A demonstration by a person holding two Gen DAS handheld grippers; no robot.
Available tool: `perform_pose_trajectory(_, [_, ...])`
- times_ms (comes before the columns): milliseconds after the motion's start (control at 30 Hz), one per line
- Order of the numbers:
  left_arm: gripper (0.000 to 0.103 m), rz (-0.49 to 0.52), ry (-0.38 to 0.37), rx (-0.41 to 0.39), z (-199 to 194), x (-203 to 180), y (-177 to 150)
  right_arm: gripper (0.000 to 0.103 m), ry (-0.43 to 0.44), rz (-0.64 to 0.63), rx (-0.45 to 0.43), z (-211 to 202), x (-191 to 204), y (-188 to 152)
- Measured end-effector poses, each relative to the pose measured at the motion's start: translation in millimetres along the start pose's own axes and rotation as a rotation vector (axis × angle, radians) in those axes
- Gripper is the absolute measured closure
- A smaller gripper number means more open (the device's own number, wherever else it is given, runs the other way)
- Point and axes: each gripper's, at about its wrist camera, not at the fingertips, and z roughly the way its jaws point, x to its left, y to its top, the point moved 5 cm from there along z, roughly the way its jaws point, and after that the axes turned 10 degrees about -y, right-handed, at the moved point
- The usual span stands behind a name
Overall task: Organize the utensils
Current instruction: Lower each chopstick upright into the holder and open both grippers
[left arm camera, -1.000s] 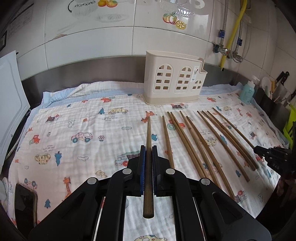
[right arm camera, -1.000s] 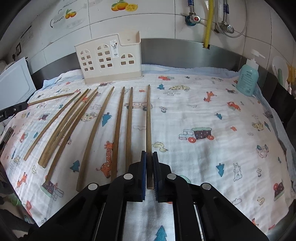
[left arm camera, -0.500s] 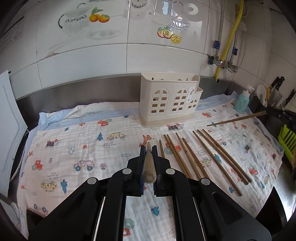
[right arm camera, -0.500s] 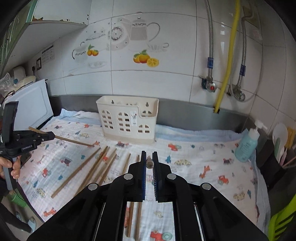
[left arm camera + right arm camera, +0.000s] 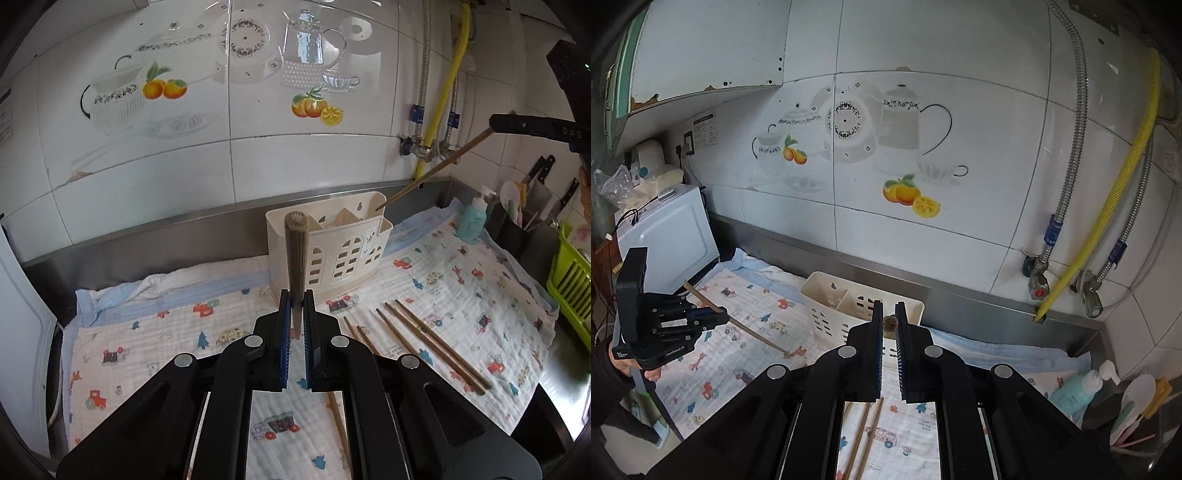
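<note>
Kitchen counter w/ a cartoon-print cloth [image 5: 155, 354] spread over it, white tiled wall behind.

Left wrist view: the left gripper [image 5: 295, 317] fills the bottom of frame, its blue-padded fingers clamped on a brown wooden chopstick [image 5: 296, 254] that points up toward 12 o'clock, blunt end nearest the lens. Just past it stands a cream plastic utensil holder [image 5: 343, 254] w/ arched cut-outs and inner dividers, set on the cloth against the steel backsplash. At 2 o'clock the right gripper [image 5: 493, 127] reaches in from the frame edge, closed on a second chopstick [image 5: 436, 170] that slants down, tip above the holder's right compartment, at about its rim; whether it's inside can't be told. At 4 o'clock several loose chopsticks [image 5: 432, 343] lie on the cloth, roughly parallel. At 3 o'clock a teal soap bottle [image 5: 473, 221], then a green rack [image 5: 570, 273] at the edge.

Right wrist view: the right gripper's fingers are pinched on its chopstick, seen end-on as a small round tip, w/ the holder directly behind. At 9 o'clock the left gripper, held in a person's hand [image 5: 635, 369], carries its chopstick slanting over the cloth. A few loose chopsticks show at 6 o'clock. A yellow hose [image 5: 1115, 195] runs down the wall at 2 o'clock.
</note>
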Motion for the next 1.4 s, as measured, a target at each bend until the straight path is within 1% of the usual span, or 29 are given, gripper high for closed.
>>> perform_pose_trajectory(67, [0.098,0.006,-0.008,-0.013,-1.2,-1.7,11.1,0.097,0.001,0.000,0.037,14.1,0.3,4.6])
perform_pose_trajectory(167, [0.098,0.014,-0.017,-0.053,-8.0,-5.3,32.2,0.097,0.002,-0.012,0.109,37.7,1.8,4.3])
perform_pose_trajectory(267, [0.098,0.028,-0.030,-0.108,-18.9,-10.4,61.1,0.097,0.002,-0.023,0.152,55.2,2.3,2.6])
perform_pose_trajectory(400, [0.098,0.058,-0.024,-0.171,-26.1,-17.6,96.4,0.097,-0.003,-0.031,0.191,74.1,0.4,0.2])
perform_pose_trajectory(433, [0.098,0.064,-0.019,-0.180,-25.1,-18.2,103.7,0.097,-0.003,-0.028,0.197,78.2,-0.9,-0.5])
perform_pose_trajectory(533, [0.098,0.067,-0.016,-0.158,-10.7,-17.3,117.1,0.097,0.003,-0.020,0.224,89.1,-3.9,-3.7])
perform_pose_trajectory(633, [0.098,0.068,0.004,-0.097,14.3,-10.8,118.3,0.097,-0.005,-0.022,0.250,99.3,-7.4,-7.7])
perform_pose_trajectory(767, [0.098,0.049,0.006,-0.017,46.7,-0.6,113.6,0.097,0.003,-0.014,0.266,108.8,-10.5,-10.9])
perform_pose_trajectory(800, [0.098,0.041,0.011,-0.008,52.2,2.4,112.2,0.097,0.004,-0.009,0.268,111.1,-11.5,-11.3])
perform_pose_trajectory(933, [0.097,0.000,-0.015,0.036,73.4,9.4,106.9,0.097,0.008,0.021,0.266,118.6,-15.7,-12.7])
perform_pose_trajectory(1000, [0.097,-0.003,0.004,0.043,80.2,10.8,104.3,0.097,0.013,0.031,0.257,120.1,-15.8,-13.8])
perform_pose_trajectory(1067, [0.096,-0.023,-0.013,0.038,83.8,13.5,103.8,0.096,0.026,0.043,0.238,119.2,-15.8,-14.2])
perform_pose_trajectory(1167, [0.095,-0.042,-0.004,0.022,82.4,16.4,104.1,0.095,0.022,0.061,0.210,114.4,-18.3,-14.2])
perform_pose_trajectory(1233, [0.095,-0.038,0.011,0.012,77.9,16.2,105.1,0.093,0.014,0.070,0.181,107.0,-20.2,-14.2])
perform_pose_trajectory(1300, [0.095,-0.038,0.012,-0.007,68.5,14.4,104.4,0.091,0.004,0.083,0.150,96.7,-22.8,-15.0])
perform_pose_trajectory(1367, [0.094,-0.037,0.016,-0.022,58.6,12.5,103.5,0.086,-0.007,0.085,0.119,83.8,-22.4,-18.7])
perform_pose_trajectory(1400, [0.094,-0.038,0.015,-0.028,52.7,10.8,101.0,0.086,-0.018,0.079,0.104,76.2,-20.6,-22.4])
